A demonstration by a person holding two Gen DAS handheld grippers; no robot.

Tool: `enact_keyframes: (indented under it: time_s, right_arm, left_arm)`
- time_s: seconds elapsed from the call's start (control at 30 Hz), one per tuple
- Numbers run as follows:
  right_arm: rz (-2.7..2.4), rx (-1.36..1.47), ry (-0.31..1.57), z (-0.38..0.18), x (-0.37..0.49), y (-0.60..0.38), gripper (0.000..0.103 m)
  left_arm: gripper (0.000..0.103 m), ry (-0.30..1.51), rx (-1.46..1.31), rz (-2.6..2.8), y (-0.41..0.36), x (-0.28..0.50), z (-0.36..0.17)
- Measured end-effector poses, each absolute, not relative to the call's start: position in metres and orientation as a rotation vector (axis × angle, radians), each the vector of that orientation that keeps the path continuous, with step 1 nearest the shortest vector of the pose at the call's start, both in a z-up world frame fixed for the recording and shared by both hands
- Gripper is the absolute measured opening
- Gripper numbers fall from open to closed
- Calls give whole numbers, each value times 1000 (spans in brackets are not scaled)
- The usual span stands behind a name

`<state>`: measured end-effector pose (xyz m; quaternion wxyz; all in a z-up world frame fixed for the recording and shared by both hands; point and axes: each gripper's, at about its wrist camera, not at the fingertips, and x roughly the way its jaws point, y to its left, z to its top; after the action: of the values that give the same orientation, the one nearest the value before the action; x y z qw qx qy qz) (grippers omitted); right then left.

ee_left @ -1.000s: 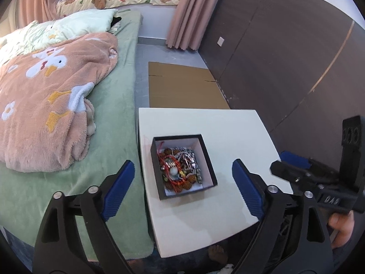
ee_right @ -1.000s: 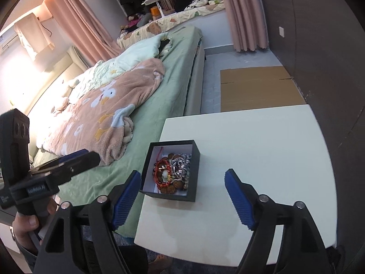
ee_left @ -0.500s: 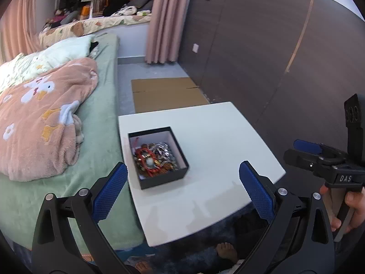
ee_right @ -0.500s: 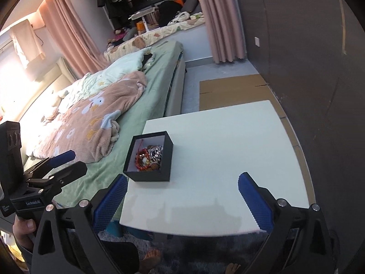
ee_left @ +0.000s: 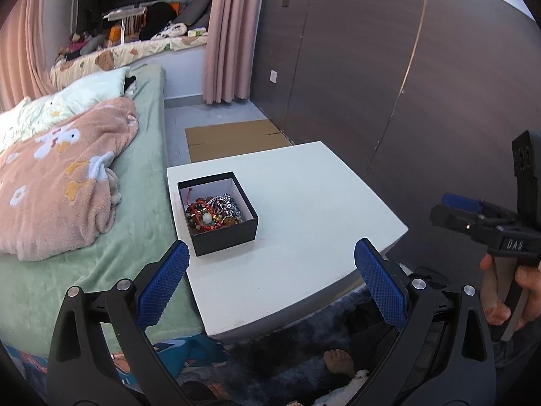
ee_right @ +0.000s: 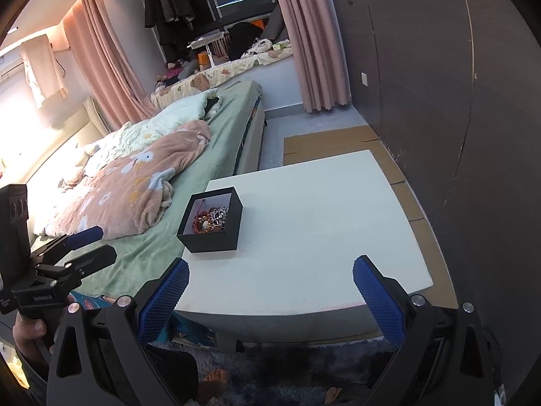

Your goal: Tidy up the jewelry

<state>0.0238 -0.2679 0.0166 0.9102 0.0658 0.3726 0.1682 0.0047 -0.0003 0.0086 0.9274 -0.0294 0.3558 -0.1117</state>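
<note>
A black square box [ee_left: 219,225] [ee_right: 211,238] with a white inside stands open on the white table [ee_left: 304,209] [ee_right: 321,220], near its left edge. It holds a tangle of jewelry [ee_left: 213,212] [ee_right: 210,218]: red cord, brown beads, silver chains. My left gripper [ee_left: 270,277] is open and empty, held back from the table's near edge. My right gripper [ee_right: 270,287] is open and empty, also short of the table. Each gripper shows at the side of the other's view, the right one [ee_left: 473,213] and the left one [ee_right: 84,247].
A bed [ee_left: 145,182] with a green sheet and a pink blanket [ee_left: 57,176] runs along the table's left side. A dark panelled wall [ee_left: 405,84] is on the right. Flat cardboard [ee_left: 233,137] lies on the floor behind the table. The person's bare feet [ee_left: 338,362] are on a dark rug below.
Both grippers have pulled back and up from the table, so the box looks smaller and farther off. Both jaws stay open and empty. The box has not moved.
</note>
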Motion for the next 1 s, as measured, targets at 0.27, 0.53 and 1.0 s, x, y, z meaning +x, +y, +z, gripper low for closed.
enact_keyframes:
  time_s: [0.27, 0.53, 1.0]
  right_arm:
    - [307, 103, 765, 8, 17, -271, 95]
    - [317, 68, 774, 4, 17, -264, 95]
    - [323, 68, 782, 3, 16, -263, 95]
  left_arm:
    - [98, 710, -36, -237, -9, -2, -3]
    - [98, 698, -78, -216, -1, -2, -3]
    - [98, 690, -105, -195, 4, -2, -2]
